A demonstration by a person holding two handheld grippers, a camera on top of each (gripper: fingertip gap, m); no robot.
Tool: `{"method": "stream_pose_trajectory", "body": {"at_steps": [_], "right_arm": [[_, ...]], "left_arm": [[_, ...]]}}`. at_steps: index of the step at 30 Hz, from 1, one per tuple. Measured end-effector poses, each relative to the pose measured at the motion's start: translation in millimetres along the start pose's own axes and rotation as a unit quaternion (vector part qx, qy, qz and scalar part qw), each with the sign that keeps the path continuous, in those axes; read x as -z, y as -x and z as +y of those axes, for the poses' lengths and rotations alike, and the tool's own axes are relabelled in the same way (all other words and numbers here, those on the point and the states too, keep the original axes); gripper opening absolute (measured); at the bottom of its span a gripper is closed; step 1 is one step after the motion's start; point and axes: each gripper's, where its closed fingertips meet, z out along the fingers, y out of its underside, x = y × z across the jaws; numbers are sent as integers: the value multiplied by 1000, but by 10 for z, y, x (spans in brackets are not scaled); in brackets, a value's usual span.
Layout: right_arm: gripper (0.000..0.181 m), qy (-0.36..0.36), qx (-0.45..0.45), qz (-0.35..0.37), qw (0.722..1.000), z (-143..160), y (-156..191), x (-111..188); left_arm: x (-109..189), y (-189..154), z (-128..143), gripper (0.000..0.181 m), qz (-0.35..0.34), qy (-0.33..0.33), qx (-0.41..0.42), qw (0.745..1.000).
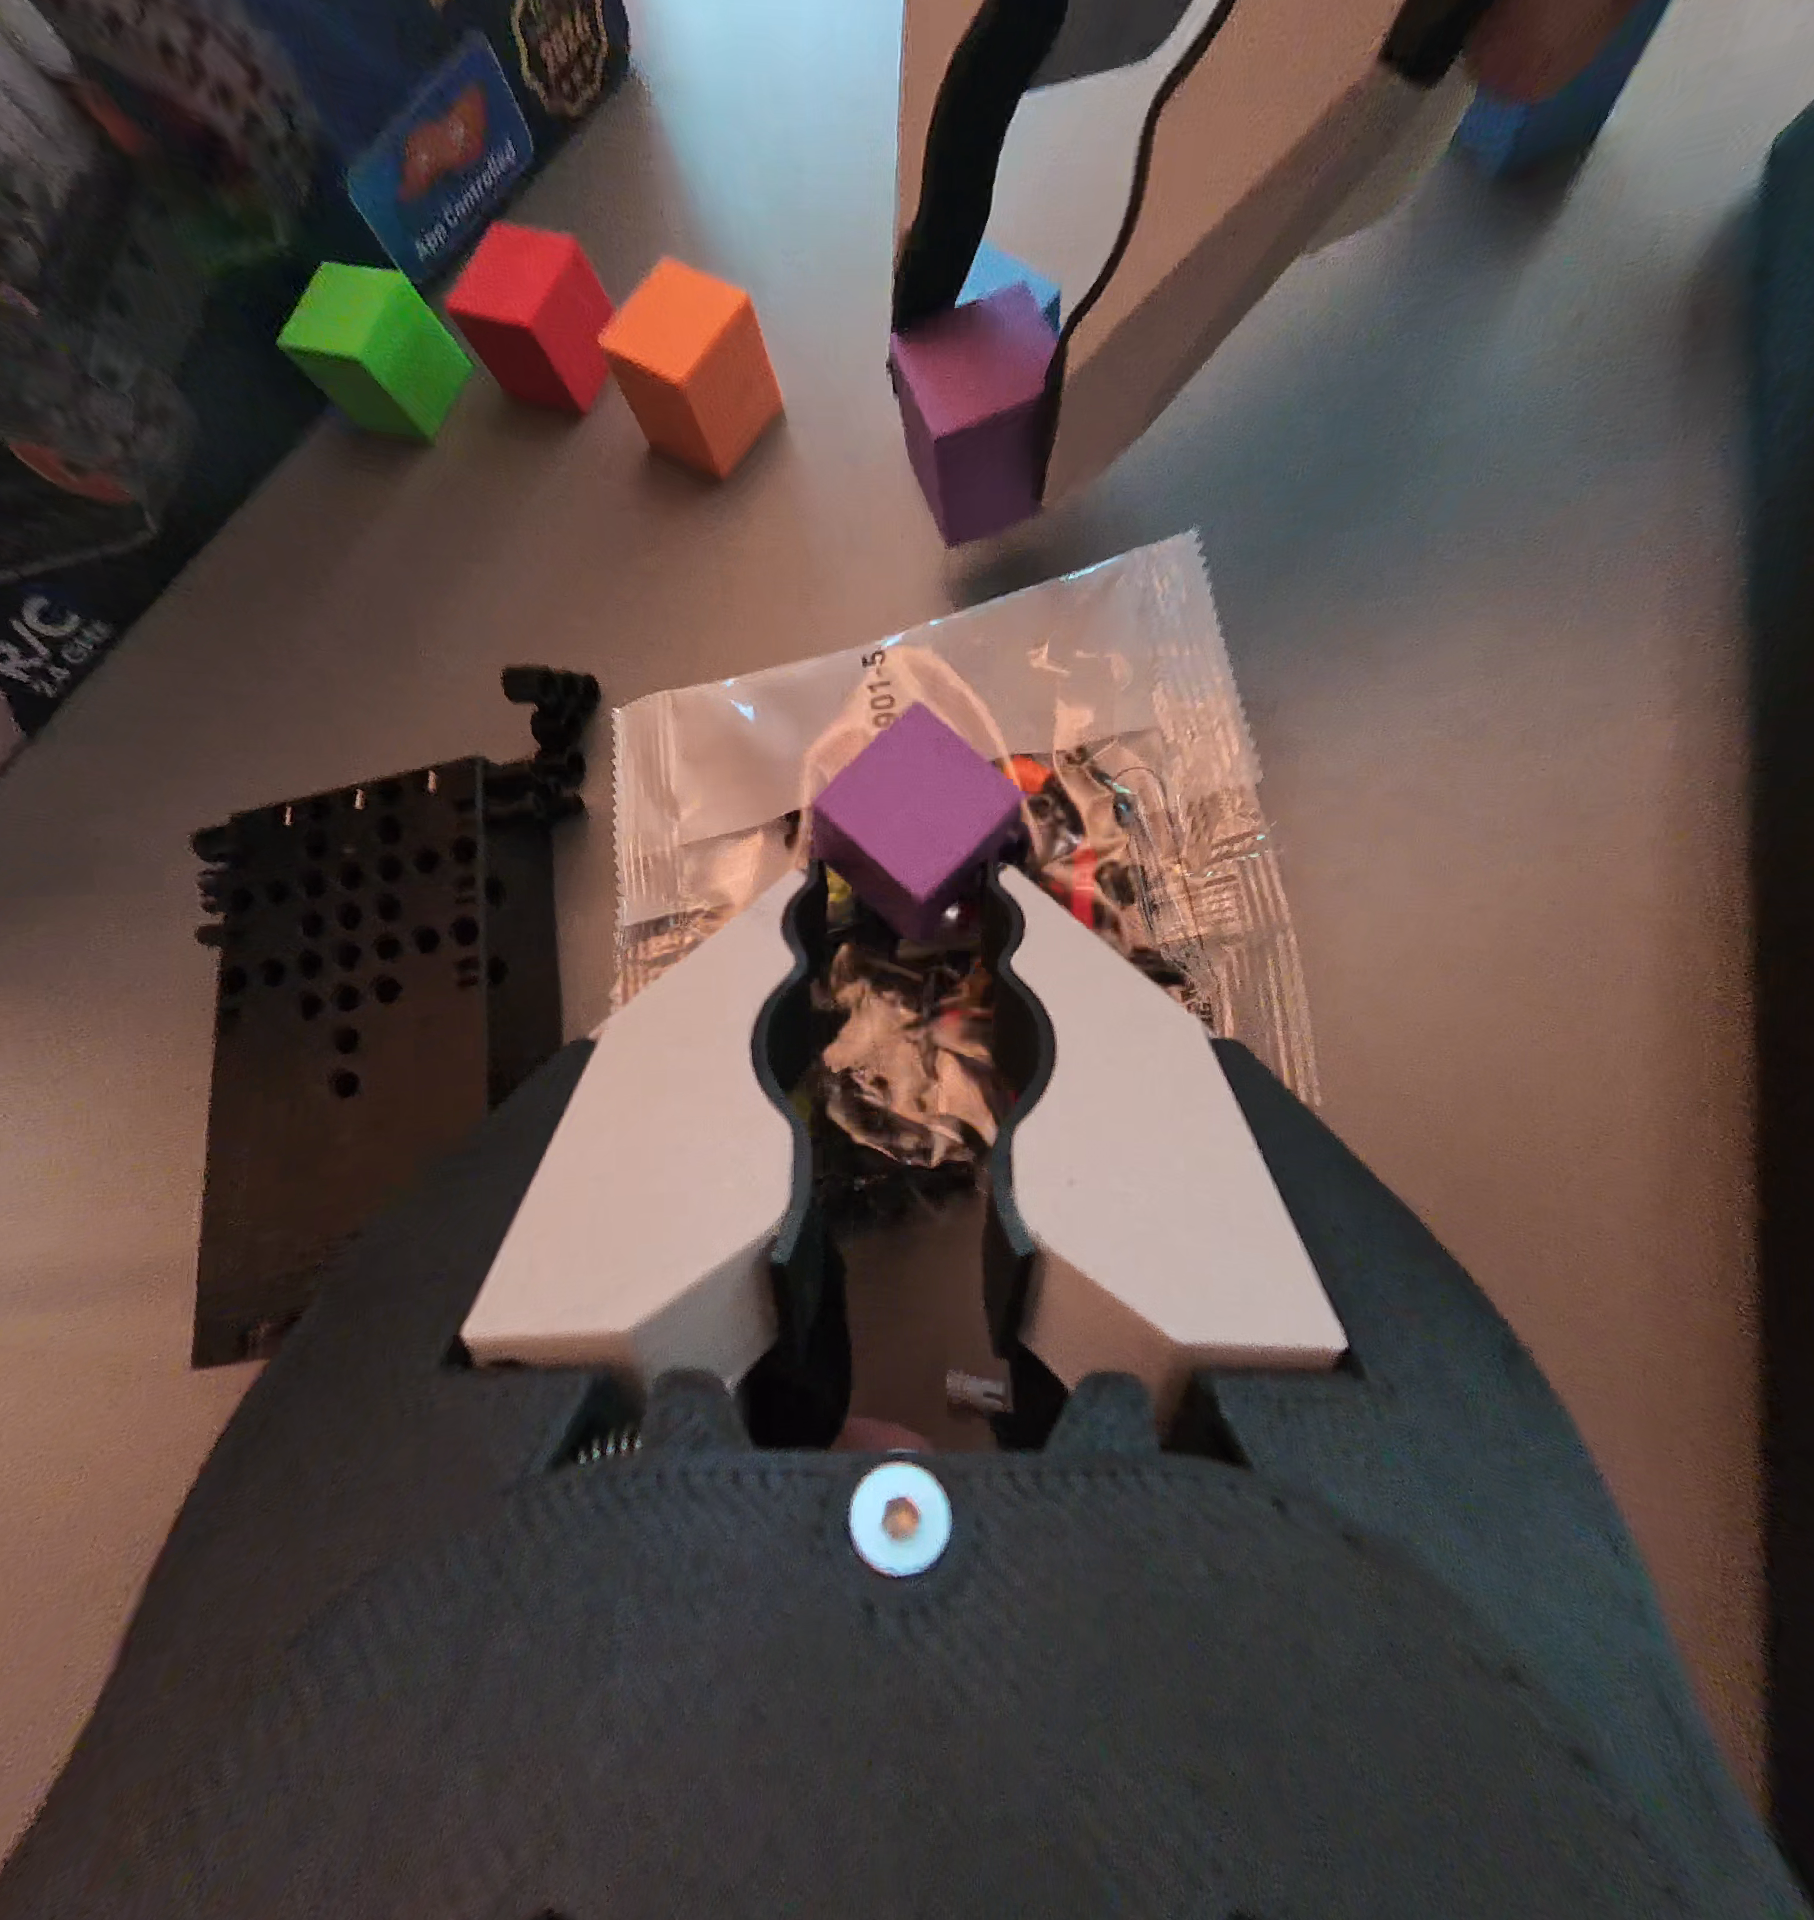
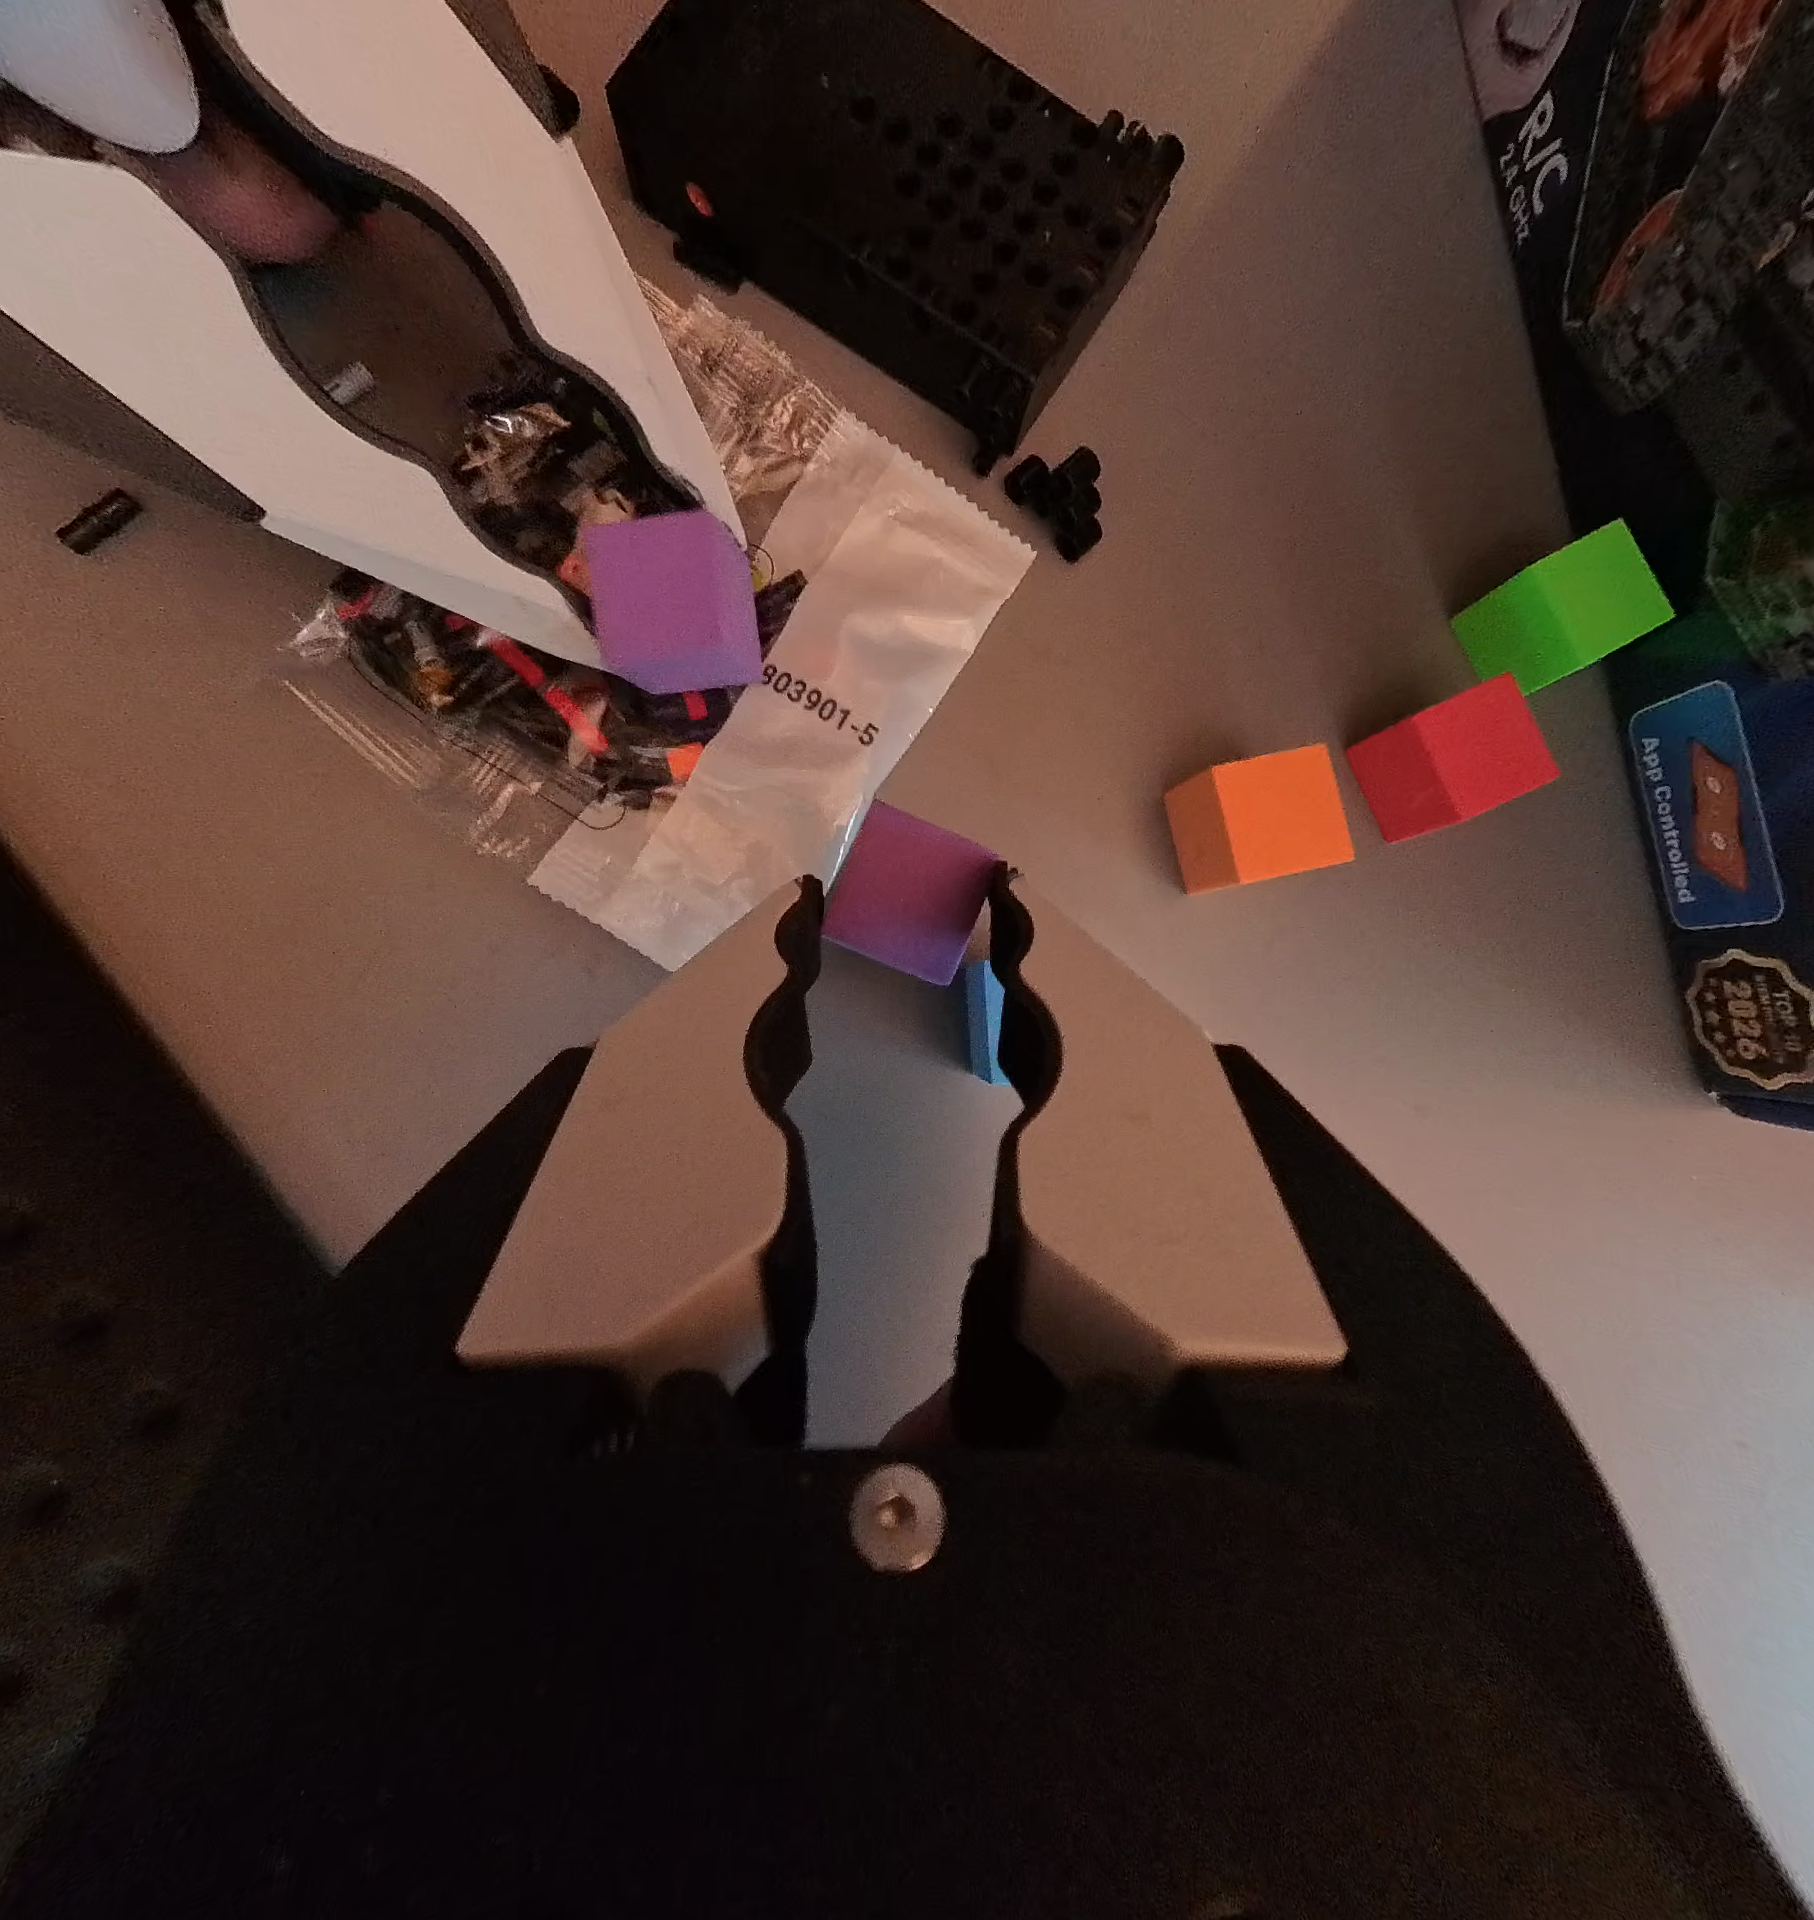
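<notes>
— Along the dark printed cardboard boxes (image 1: pixel 72 312)?
— Green rectangular block (image 1: pixel 373 348), red one (image 1: pixel 529 312), orange one (image 1: pixel 690 364), in a row on the grey surface (image 1: pixel 1454 727).
— Nearer?
— Clear plastic bag of small parts (image 1: pixel 1142 675), beside a black perforated plate (image 1: pixel 363 987).

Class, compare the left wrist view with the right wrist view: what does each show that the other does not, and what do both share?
Only the left wrist view shows a dark upright edge along its right side.

Only the right wrist view shows the blue block plainly beside its own tool's fingertip, on the table.

Both show the left tool shut on a purple cube above the clear parts bag, the right tool shut on another purple block, the green, red and orange blocks, the black perforated plate and the printed boxes.
</notes>
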Motion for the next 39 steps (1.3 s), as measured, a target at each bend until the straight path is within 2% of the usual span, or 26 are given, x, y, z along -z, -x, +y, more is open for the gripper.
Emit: {"method": "stream_pose_trajectory", "body": {"at_steps": [3,7,13,20,27,32,35,39], "right_arm": [[31,-16,7,-7,1000,-97,65,40],[31,-45,28,-39,998,-336,264,82],[31,-35,63,-67,995,-582,430,-22],[31,26,84,-64,994,-539,448,-226],[39,3,74,-59,996,-620,419,-104],[42,16,64,-8,998,-439,151,109],[45,53,34,35,997,-68,-172,179],[44,76,-6,34,996,288,-297,87]], "left_arm": [[62,40,-21,37,-4,-4,3,1000],[115,22,-6,36,10,-8,10,1000],[154,6,52,36,16,1,12,1000],[248,81,69,34,17,-21,25,999],[275,87,55,36,16,-24,24,999],[280,95,67,36,13,-23,23,999],[283,95,50,35,12,-24,22,999],[259,75,55,36,13,-19,18,1000]]}}
